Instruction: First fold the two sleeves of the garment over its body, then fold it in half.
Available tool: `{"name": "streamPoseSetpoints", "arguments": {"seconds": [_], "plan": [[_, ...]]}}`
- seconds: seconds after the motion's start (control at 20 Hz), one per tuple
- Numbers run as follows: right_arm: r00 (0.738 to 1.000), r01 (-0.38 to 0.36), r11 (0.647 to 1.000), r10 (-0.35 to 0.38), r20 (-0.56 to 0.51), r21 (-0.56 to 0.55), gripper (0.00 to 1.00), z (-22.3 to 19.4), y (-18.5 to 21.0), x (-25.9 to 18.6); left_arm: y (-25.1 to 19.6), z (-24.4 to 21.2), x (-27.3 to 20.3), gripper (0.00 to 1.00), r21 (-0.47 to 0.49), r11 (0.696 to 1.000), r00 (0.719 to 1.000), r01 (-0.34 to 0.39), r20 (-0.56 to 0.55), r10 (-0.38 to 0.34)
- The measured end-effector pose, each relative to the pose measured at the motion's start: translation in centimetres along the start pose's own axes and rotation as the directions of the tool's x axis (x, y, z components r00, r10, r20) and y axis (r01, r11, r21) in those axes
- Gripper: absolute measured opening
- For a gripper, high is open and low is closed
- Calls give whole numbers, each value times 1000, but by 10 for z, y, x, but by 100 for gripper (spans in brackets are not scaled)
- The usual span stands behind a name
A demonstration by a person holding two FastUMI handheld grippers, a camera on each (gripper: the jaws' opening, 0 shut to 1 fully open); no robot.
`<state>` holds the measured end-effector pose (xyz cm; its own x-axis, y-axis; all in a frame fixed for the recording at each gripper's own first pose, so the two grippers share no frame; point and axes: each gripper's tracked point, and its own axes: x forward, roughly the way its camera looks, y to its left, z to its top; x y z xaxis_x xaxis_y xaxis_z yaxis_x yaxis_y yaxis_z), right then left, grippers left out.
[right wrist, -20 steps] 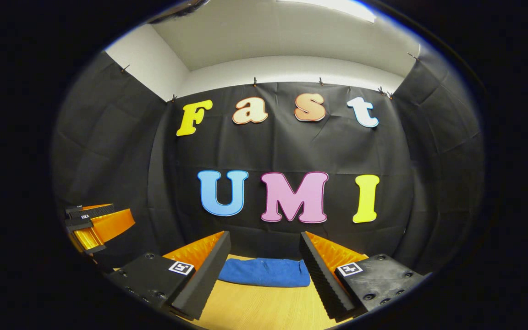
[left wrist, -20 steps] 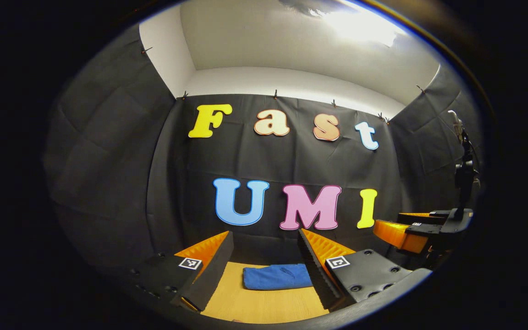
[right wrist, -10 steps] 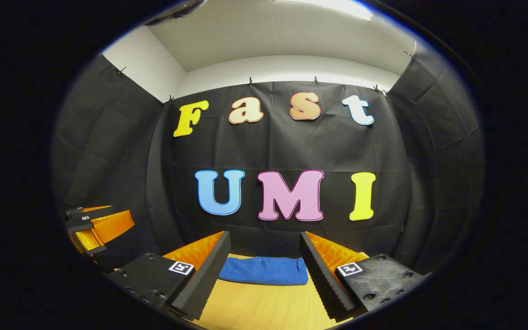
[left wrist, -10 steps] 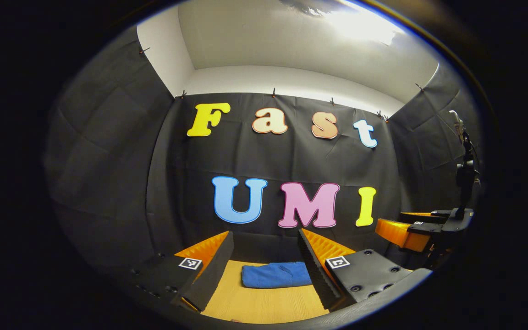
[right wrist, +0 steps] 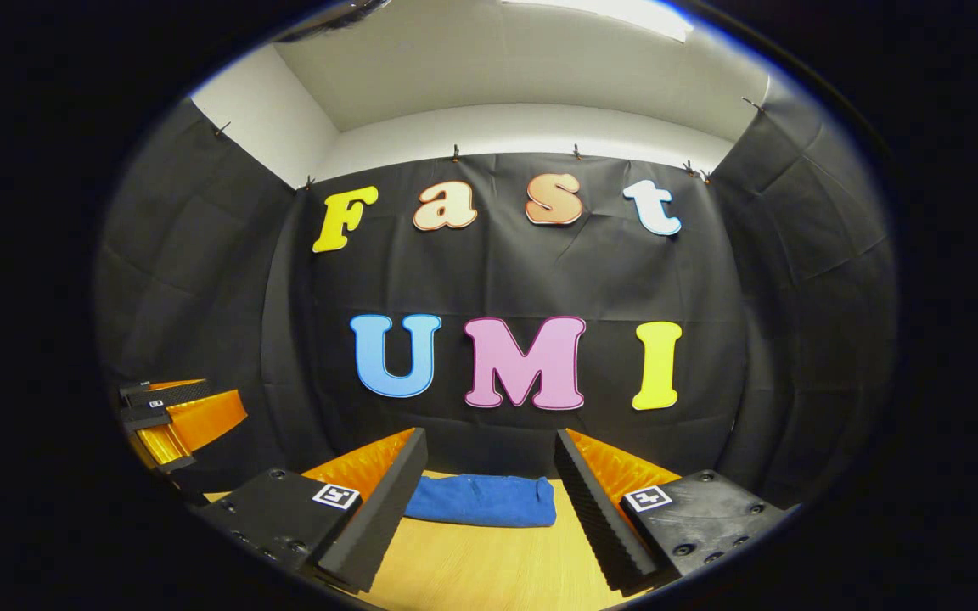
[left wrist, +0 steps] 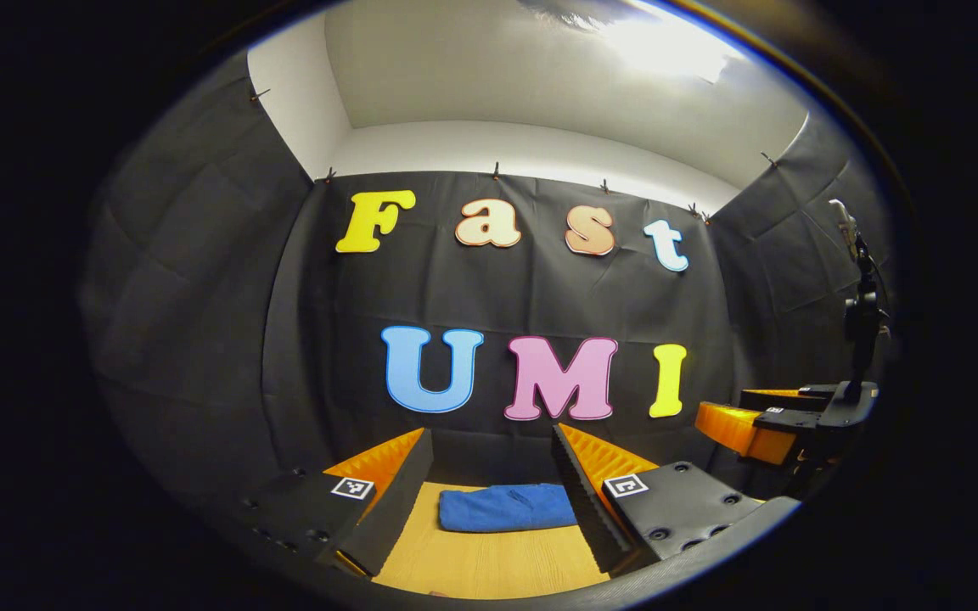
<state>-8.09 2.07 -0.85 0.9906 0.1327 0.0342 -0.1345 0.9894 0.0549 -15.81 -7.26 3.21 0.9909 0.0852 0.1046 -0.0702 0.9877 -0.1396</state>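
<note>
From my seat I see the left claw (left wrist: 489, 475) standing wide, nothing between its two fingers (left wrist: 387, 501). Each finger is a black wedge with a ribbed pad face, backed by corrugated orange plastic and carrying a small square black-and-white marker on a flat, bolted black plate. Between them, at 6 o'clock in the left gripper view, lies the garment (left wrist: 508, 507): a blue, soft, fleecy-looking cloth folded into a low flat rectangle with rounded edges. It rests on the bench (left wrist: 489, 564), a pale wood-grain surface, well apart from the fingertips and close to the black cloth wall (left wrist: 200, 339), which hangs creased and pinned along its top edge.

At 3 o'clock in that same view I see the right claw (left wrist: 761, 420) from the side, orange and black, with a slim black stalk rising from it; its fingers spread apart there.

In the right gripper view the right claw (right wrist: 489, 475) is also wide and grips nothing, its ribbed black fingers (right wrist: 374, 509) framing the garment (right wrist: 480, 501) at 6 o'clock, flat on the bench (right wrist: 489, 568) near the wall (right wrist: 200, 297). At 9 o'clock the left claw (right wrist: 175, 420) juts in, orange ridges under black strips.
</note>
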Motion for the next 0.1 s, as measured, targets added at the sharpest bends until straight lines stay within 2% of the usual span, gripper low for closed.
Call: {"name": "streamPoseSetpoints", "arguments": {"seconds": [0.1], "plan": [[1000,9,1000,-9,2,3,96,2,-4,-2,-3,0,1,81,5,1000,1000,8,-3,-8]]}}
